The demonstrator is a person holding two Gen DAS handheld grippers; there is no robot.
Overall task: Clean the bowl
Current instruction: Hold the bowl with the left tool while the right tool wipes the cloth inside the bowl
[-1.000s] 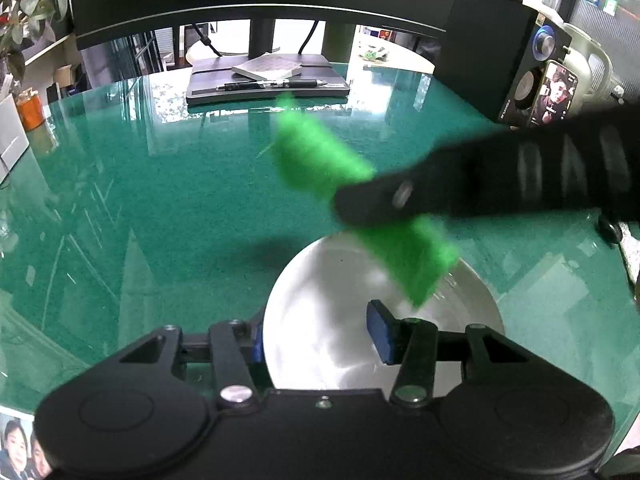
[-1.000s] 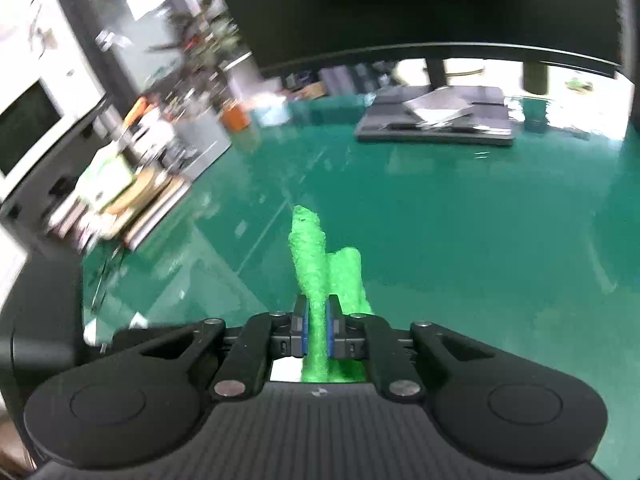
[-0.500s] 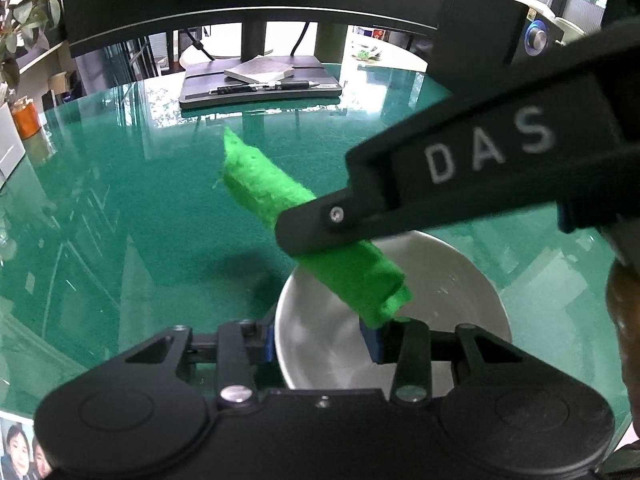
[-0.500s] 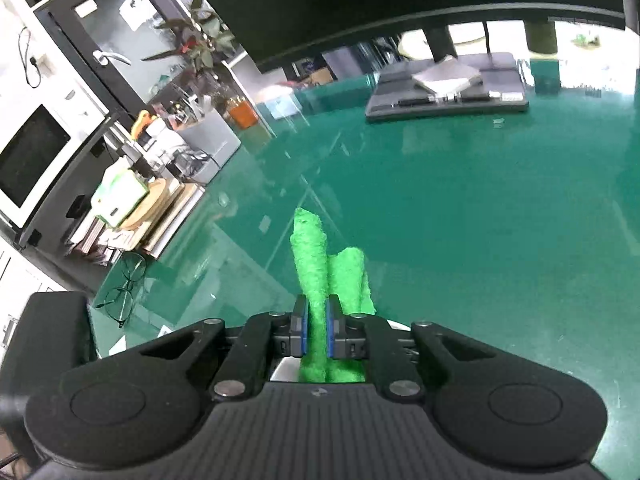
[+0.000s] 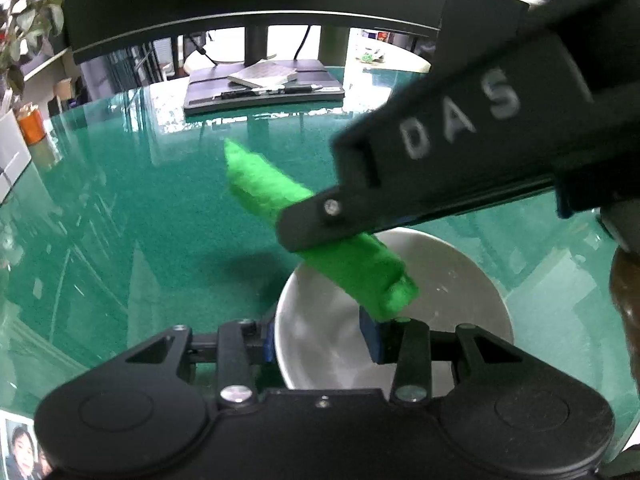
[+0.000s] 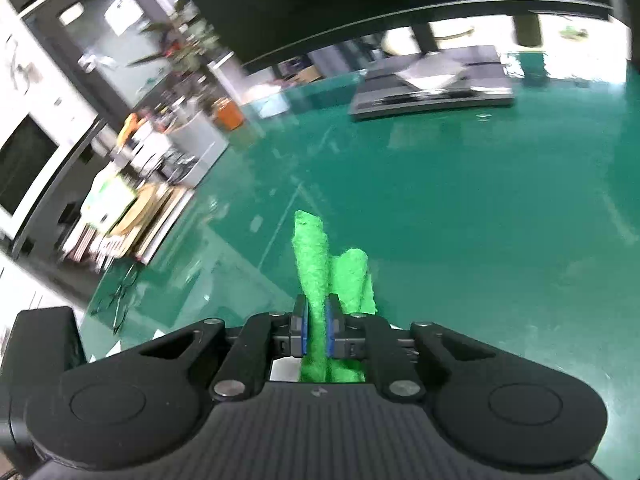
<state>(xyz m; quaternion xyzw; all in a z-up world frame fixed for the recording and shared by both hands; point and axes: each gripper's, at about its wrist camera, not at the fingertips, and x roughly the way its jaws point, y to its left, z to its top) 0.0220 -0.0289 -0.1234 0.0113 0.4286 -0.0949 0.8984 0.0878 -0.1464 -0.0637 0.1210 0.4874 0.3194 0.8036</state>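
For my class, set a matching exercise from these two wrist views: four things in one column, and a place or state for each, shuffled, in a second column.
Things:
1. green cloth
2. metal bowl
3. notebook
4. orange container

Places or states:
A. at the table's far left edge
B. rim between the left tool's fingers
C. pinched in the right tool
D. lying on the monitor's base

Pairs: 1-C, 2-B, 3-D, 4-A
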